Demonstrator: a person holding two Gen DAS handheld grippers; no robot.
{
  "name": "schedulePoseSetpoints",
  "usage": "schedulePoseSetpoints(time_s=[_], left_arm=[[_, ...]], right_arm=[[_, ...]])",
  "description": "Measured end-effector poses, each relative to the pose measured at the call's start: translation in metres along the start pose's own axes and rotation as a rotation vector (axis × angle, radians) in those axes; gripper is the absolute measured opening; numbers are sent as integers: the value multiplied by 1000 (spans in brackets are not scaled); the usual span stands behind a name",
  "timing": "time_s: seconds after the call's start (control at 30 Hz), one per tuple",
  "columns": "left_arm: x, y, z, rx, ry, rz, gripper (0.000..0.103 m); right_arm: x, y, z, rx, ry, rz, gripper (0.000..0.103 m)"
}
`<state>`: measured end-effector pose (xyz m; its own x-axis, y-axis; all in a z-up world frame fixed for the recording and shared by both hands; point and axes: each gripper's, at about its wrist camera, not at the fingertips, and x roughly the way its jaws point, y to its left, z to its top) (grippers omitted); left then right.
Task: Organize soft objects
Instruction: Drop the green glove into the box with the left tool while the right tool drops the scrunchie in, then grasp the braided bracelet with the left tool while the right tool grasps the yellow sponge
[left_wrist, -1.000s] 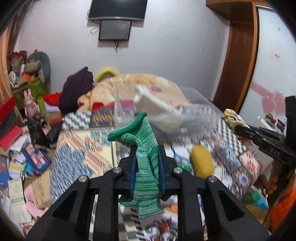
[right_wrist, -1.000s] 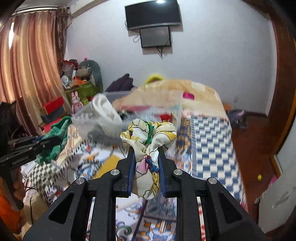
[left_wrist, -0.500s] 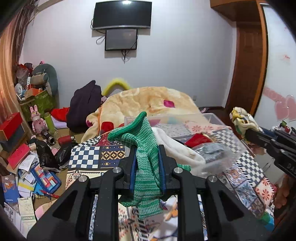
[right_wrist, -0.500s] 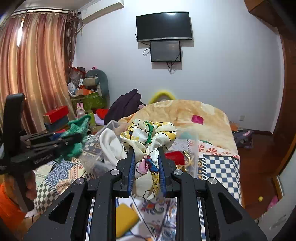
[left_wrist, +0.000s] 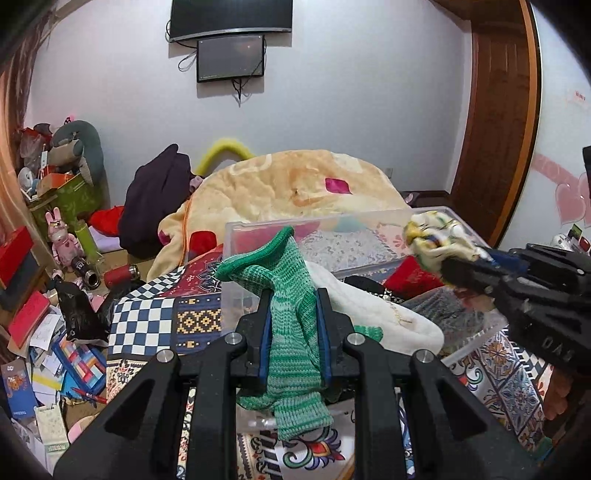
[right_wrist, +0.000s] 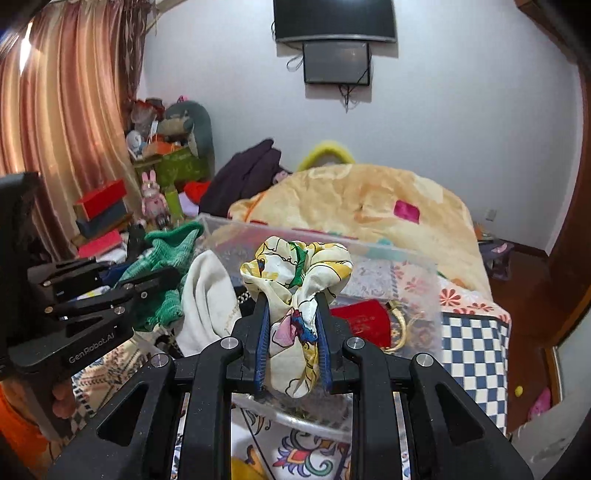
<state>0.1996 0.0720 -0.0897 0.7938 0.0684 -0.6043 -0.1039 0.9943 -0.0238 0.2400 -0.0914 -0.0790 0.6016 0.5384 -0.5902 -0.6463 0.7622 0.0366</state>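
Observation:
My left gripper (left_wrist: 293, 314) is shut on a green knitted sock (left_wrist: 291, 325) and holds it over the near left corner of a clear plastic bin (left_wrist: 258, 230). My right gripper (right_wrist: 291, 321) is shut on a floral yellow-white scrunchie (right_wrist: 295, 269) above the bin's near rim (right_wrist: 317, 417). The right gripper also shows in the left wrist view (left_wrist: 458, 271) with the scrunchie (left_wrist: 436, 240) over the bin. The left gripper (right_wrist: 162, 280) and sock (right_wrist: 166, 258) show in the right wrist view. In the bin lie a white cloth (left_wrist: 384, 317), a red pouch (right_wrist: 362, 321) and a grey item (left_wrist: 443, 310).
The bin stands on a patterned bed cover (left_wrist: 147, 325). A peach blanket (left_wrist: 295, 188) is heaped behind it, with dark clothes (left_wrist: 155, 199) to its left. Boxes, toys and papers clutter the floor at left (left_wrist: 40, 332). A yellow item (right_wrist: 247, 469) lies below the bin.
Both grippers have moved closer to the bin and now hang over it. The right gripper with the scrunchie has come nearer the left one. Both grips are unchanged.

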Motion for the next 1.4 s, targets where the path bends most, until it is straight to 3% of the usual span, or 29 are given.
schedulePoseSetpoints(time_s=[0.27, 0.33, 0.4, 0.5, 0.93, 1.03, 1.2, 1.4], left_arm=[[8, -10, -3, 62, 20, 6, 22], [8, -9, -2, 59, 25, 0, 23], [6, -7, -1, 42, 30, -15, 27], [-1, -4, -1, 29, 32, -36, 30], [-57, -9, -9, 30, -65, -103, 43], [-73, -10, -13, 19, -93, -118, 46], [-93, -15, -25, 10, -113, -143, 53], [-96, -16, -54, -9, -82, -153, 55]], right_arm=[[18, 6, -2, -38, 65, 0, 20], [18, 5, -1, -37, 71, 0, 24], [17, 4, 0, -34, 77, 3, 34], [12, 5, 2, -44, 61, -16, 44], [-42, 10, -4, -62, -55, -36, 51], [-55, 15, -11, -67, -82, -27, 62], [-67, 24, -25, -73, -95, -16, 62], [-63, 26, -51, -39, -54, 10, 62]])
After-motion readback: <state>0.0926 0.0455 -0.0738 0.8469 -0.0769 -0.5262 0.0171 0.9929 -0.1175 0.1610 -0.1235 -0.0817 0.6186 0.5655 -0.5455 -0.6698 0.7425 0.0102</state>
